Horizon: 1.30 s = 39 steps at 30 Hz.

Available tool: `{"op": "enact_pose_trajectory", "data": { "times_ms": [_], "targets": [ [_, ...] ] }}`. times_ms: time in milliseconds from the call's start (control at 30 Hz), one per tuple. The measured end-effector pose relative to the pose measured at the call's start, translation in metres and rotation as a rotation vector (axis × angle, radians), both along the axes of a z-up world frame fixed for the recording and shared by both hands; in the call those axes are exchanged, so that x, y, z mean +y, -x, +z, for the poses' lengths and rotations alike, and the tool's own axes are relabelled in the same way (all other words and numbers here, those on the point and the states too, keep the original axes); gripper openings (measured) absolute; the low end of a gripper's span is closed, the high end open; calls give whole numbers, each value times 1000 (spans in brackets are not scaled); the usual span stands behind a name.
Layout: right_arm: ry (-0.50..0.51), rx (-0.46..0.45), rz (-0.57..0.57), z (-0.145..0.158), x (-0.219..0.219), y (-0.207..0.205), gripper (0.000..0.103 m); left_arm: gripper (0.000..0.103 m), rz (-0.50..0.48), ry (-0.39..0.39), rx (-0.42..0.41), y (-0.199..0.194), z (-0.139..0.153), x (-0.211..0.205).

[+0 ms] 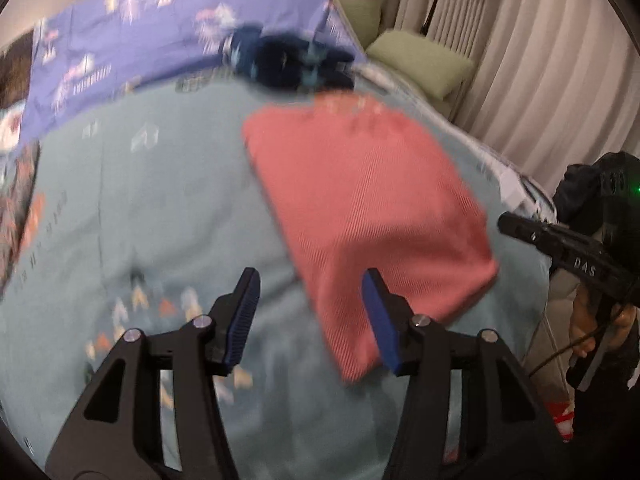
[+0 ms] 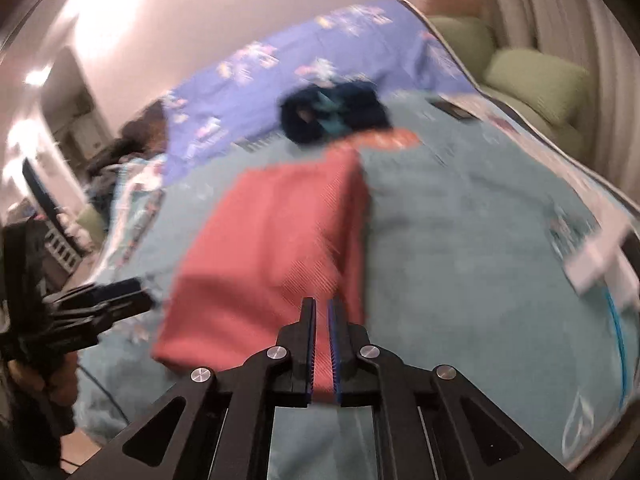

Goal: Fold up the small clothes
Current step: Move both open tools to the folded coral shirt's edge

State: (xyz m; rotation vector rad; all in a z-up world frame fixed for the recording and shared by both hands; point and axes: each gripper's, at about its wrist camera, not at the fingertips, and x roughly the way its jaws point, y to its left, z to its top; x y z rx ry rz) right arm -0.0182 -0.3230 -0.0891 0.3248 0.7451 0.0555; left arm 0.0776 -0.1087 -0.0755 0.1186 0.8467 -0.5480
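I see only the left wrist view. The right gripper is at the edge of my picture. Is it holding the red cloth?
Observer: Yes. In the right wrist view the right gripper has its fingers shut on the near edge of the red cloth.
Operator: From that side, where is my left gripper?
Observer: The left gripper is off the cloth's left edge, close to the near corner, pointing toward it. No cloth is in it.

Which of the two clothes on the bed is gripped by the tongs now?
The pink garment: the right tongs pinch its near edge. The dark blue garment lies untouched farther back.
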Motion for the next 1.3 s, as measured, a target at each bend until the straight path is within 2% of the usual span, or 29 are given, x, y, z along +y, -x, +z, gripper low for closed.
{"op": "enact_pose_trajectory", "data": {
  "times_ms": [67,167,267,333,400,500,600,833,1000,1133,1300],
  "targets": [
    [6,-24,27,7,8,-15,7,55,-9,-10,-34,-10,6,-15],
    [39,-30,48,3,16,-36,7,55,-20,-26,-7,-31,-5,-35],
    [57,56,-8,-19,6,-54,5,55,-8,-84,34,-44,-26,-46],
    [44,121,-69,-39,-13,-58,6,56,-6,-72,48,-45,-31,-44],
    [-13,132,-100,-46,-31,-54,9,57,-13,-53,56,-45,-32,-40],
    [18,162,-134,-48,-41,-51,9,57,-24,-56,62,-45,-31,-39],
    [-22,170,-115,-45,-47,-53,9,57,-34,-56,67,-45,-31,-40],
    [-20,115,-84,-18,-46,-73,14,57,-55,-54,78,-52,-29,-39],
    [-19,71,-3,-4,-31,-95,14,58,-47,-51,74,-56,-26,-35],
    [-8,100,22,-12,-25,-112,14,58,-46,-65,66,-56,-25,-36],
    [-3,173,-20,-33,-35,-128,14,61,-37,-96,37,-56,-23,-37]
  ]
}}
